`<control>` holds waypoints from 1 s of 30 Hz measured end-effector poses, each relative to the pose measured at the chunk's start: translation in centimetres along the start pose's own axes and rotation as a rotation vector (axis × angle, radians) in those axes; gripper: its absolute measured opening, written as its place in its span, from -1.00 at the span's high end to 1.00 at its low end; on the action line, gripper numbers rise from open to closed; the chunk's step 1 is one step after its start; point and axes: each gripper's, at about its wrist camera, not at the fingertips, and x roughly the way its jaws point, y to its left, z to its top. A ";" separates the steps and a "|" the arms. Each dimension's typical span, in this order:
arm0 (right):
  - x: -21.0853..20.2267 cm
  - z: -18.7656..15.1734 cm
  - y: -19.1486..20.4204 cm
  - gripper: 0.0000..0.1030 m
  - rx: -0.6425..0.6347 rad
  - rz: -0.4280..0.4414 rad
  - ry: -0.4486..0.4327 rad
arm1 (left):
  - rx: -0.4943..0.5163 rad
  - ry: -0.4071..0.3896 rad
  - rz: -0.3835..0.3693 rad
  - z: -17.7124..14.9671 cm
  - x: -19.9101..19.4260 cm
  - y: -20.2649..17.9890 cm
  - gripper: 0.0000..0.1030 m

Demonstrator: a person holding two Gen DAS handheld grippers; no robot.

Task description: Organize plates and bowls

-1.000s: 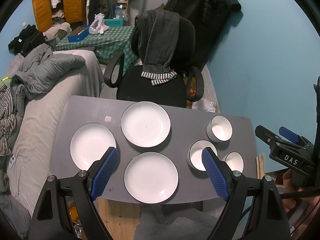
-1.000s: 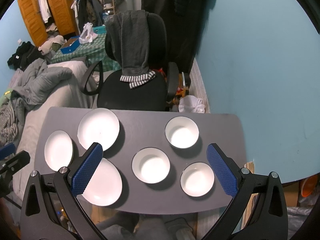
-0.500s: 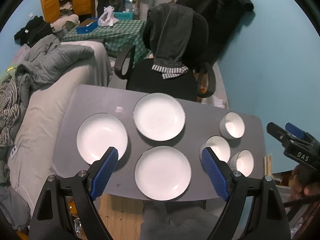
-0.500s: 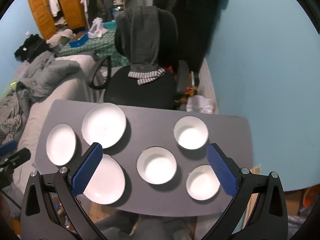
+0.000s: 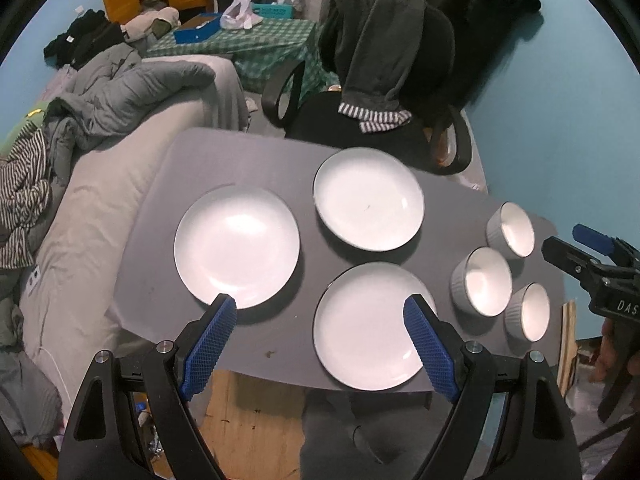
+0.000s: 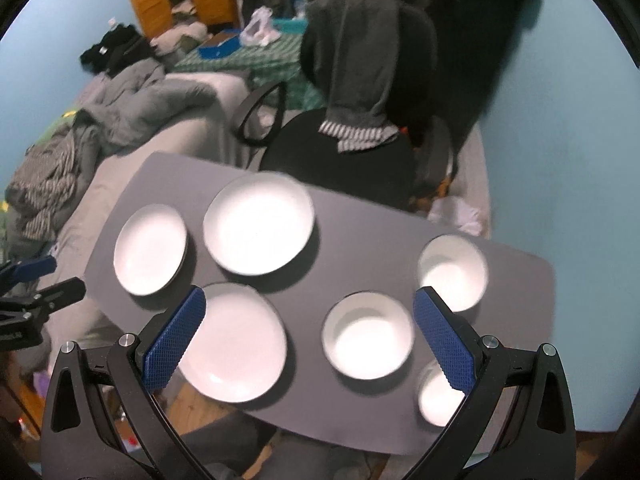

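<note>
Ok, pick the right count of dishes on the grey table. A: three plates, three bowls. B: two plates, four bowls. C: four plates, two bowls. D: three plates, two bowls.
A: the left wrist view shows three flat white plates, left, far and near, and three white bowls grouped at the right end of the table: far, middle and near.

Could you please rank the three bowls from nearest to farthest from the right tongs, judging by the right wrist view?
From the right tongs:
1. Middle bowl, directly between the blue pads.
2. Near-edge bowl, low on the right, partly behind the right pad.
3. Far bowl, up and to the right, toward the blue wall.
</note>
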 end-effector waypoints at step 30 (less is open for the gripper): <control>15.6 -4.2 3.4 -0.87 -0.088 0.211 0.239 | 0.020 0.136 -0.063 -3.7 12.2 2.8 -0.69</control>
